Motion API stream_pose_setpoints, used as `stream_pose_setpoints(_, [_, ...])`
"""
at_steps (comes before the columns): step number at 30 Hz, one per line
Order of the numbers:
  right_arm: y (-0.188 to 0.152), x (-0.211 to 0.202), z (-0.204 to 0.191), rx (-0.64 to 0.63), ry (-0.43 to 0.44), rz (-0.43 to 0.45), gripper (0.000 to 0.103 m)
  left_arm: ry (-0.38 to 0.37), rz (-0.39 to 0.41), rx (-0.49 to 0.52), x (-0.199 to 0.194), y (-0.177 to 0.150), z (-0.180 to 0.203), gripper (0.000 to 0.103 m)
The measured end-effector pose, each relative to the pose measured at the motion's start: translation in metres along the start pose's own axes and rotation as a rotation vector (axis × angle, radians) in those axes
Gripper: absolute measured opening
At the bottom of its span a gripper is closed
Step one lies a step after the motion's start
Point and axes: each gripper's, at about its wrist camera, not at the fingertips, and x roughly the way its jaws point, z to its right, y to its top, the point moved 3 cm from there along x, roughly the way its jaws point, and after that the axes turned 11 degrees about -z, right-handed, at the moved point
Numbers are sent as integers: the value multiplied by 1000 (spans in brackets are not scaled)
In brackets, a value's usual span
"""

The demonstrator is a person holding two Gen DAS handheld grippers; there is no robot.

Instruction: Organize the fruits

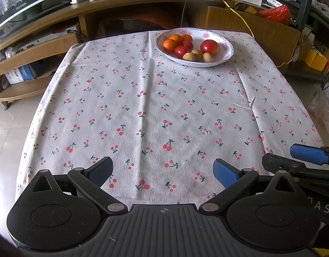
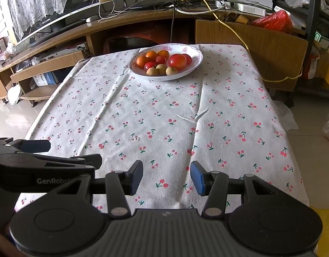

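Observation:
A white floral plate (image 1: 225, 50) (image 2: 194, 51) stands at the far side of the table. It holds orange tangerines (image 1: 169, 44) (image 2: 142, 61), small red fruits (image 1: 181, 51) (image 2: 150, 65), a big red apple (image 1: 209, 47) (image 2: 177, 61) and three small tan fruits (image 1: 189, 56) (image 2: 152, 71). My left gripper (image 1: 163, 174) is open and empty, low over the near edge of the table. My right gripper (image 2: 166, 176) is open and empty beside it; one of its fingers (image 1: 308, 153) shows in the left wrist view.
The table wears a white cloth with a cherry print (image 1: 143, 107) (image 2: 164, 117). Behind it are a wooden TV bench (image 1: 46, 42) (image 2: 57, 42), a brown board (image 1: 261, 27) (image 2: 261, 40), cables and a red bag (image 2: 276, 20). Tiled floor lies on both sides.

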Motion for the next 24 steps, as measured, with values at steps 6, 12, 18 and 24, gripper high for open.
stream_pose_setpoints(6, [-1, 1, 0, -3, -2, -4, 54, 0, -5, 1, 1, 0, 0, 101])
stream_pose_setpoints(12, [-1, 1, 0, -7, -5, -9, 54, 1, -10, 1, 1, -1, 0, 101])
stream_pose_setpoints(18, [-1, 2, 0, -8, -5, -10, 54, 1, -11, 1, 1, -2, 0, 101])
stream_pose_setpoints(24, [-1, 2, -1, -7, -6, -10, 54, 1, -10, 1, 2, -1, 0, 101])
